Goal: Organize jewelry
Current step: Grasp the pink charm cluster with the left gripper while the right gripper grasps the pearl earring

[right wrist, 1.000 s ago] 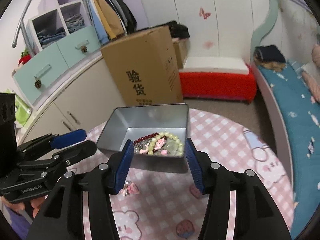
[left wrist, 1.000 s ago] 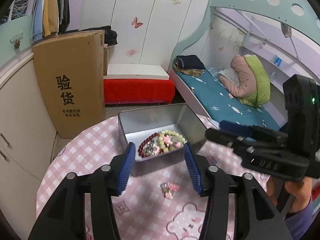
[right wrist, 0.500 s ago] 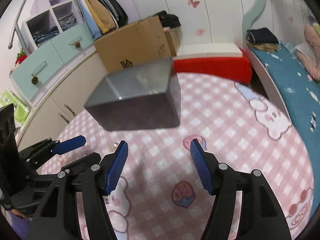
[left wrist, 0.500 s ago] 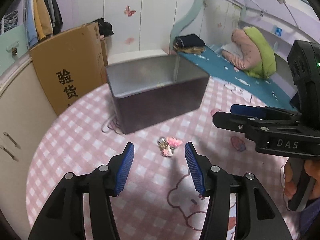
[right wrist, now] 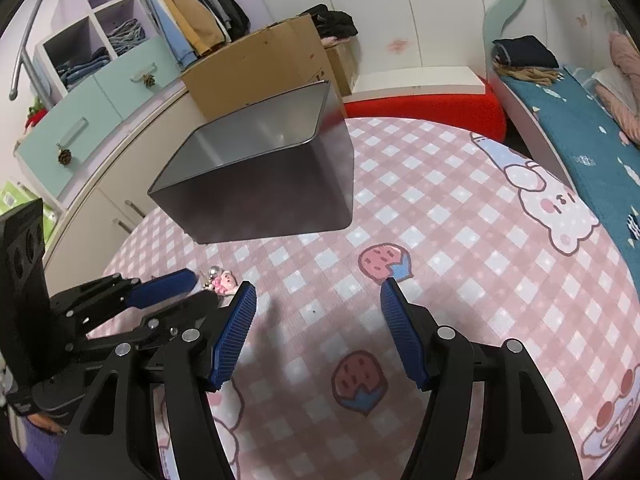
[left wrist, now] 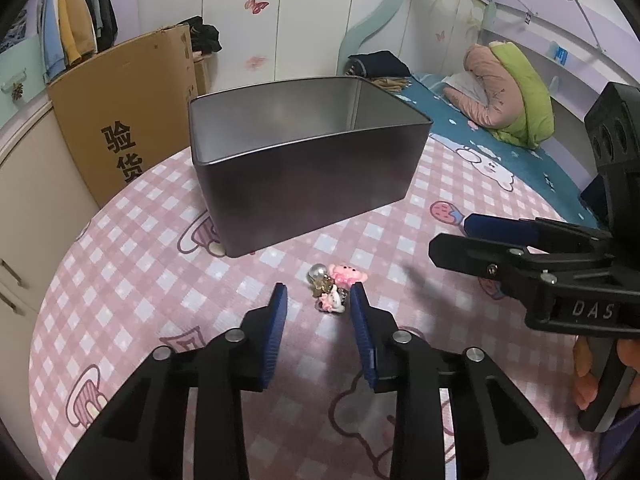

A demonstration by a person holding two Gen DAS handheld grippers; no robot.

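The little cluster of charms (left wrist: 331, 289) lies on the pink checked surface (left wrist: 140, 272), just in front of the near wall of the metal tin (left wrist: 308, 184) but not touching it. I can pick out a silver bead, a pink figure and a smaller white-and-pink piece bunched together. From my right wrist view the same cluster (right wrist: 220, 279) shows only partly, tucked behind a blue pad.

My left hand-held gripper (left wrist: 319, 298) points down at the cluster with its jaws closing. The charms sit between the two blue pads (left wrist: 276, 332), close to the right-hand one, though I see no pad pressing on them yet. The tips are low over the cloth.

My right hand-held gripper (right wrist: 318, 294) is held with its jaws well apart over a bare patch of the cloth, with nothing between them. A printed strawberry (right wrist: 385, 261) lies just beyond its tips.

The tin stands upright and open-topped on the surface; from this low angle I cannot see what is inside it. Behind the surface stand a cardboard box (left wrist: 120, 112) with printed characters, a red bench (right wrist: 424, 110) and, to the right, a bed (left wrist: 472, 128) with a blue cover.
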